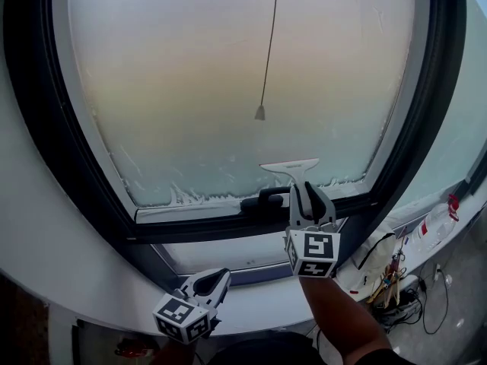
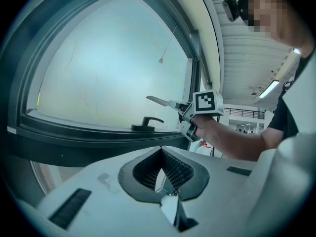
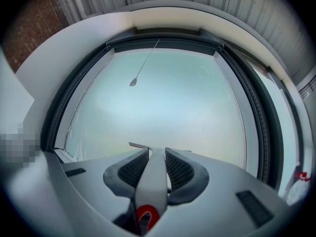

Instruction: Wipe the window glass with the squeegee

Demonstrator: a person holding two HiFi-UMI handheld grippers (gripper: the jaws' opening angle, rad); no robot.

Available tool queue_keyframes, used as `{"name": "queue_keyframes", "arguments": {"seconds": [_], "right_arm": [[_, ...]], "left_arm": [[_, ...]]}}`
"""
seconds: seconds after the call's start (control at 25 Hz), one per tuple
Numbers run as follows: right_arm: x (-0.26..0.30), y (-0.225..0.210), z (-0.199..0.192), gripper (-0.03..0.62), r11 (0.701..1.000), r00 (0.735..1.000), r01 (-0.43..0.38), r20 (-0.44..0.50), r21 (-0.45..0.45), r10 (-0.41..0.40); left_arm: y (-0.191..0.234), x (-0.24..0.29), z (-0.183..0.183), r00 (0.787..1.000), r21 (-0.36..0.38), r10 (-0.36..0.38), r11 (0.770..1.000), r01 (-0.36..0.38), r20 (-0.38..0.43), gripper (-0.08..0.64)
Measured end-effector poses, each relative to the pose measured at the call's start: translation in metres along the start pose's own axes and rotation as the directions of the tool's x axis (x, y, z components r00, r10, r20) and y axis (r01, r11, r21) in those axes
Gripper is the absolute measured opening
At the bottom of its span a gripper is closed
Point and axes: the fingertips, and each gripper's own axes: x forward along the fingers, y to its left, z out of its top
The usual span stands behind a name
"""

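Note:
The frosted window glass (image 1: 243, 74) fills the dark frame ahead. A grey squeegee (image 1: 289, 167) stands upright with its blade near the pane's lower edge. My right gripper (image 1: 308, 194) is shut on its handle (image 3: 150, 181), and the blade (image 3: 138, 145) shows just beyond the jaws. From the left gripper view the squeegee (image 2: 160, 101) sticks out leftward toward the glass (image 2: 108, 68). My left gripper (image 1: 219, 276) hangs low by the white sill, shut with nothing in it (image 2: 165, 181).
A black window handle (image 1: 262, 200) sits on the lower frame just left of the squeegee. A blind cord with a small weight (image 1: 260, 112) hangs in front of the pane. Foam streaks (image 1: 190, 196) line the bottom edge. Cables (image 1: 396, 276) and a bottle (image 1: 434, 223) lie on the sill at right.

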Motion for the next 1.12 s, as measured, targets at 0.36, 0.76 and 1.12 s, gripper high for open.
{"name": "queue_keyframes", "arguments": {"seconds": [0.36, 0.76, 1.12], "right_arm": [[-0.009, 0.010, -0.055, 0.095, 0.999, 0.993, -0.016, -0.120, 0.033, 0.020], [-0.011, 0.015, -0.064, 0.095, 0.999, 0.989, -0.026, -0.145, 0.034, 0.030], [-0.099, 0.051, -0.040, 0.095, 0.946, 0.953, -0.276, -0.079, 0.170, 0.292]], "left_arm": [[0.006, -0.009, -0.008, 1.000, -0.024, 0.023, 0.999, -0.023, -0.005, 0.000], [0.007, -0.027, -0.019, 1.000, -0.036, 0.018, 0.999, -0.018, -0.013, 0.000], [0.007, -0.047, -0.040, 0.999, -0.026, -0.022, 0.999, 0.021, -0.036, 0.000]]}}
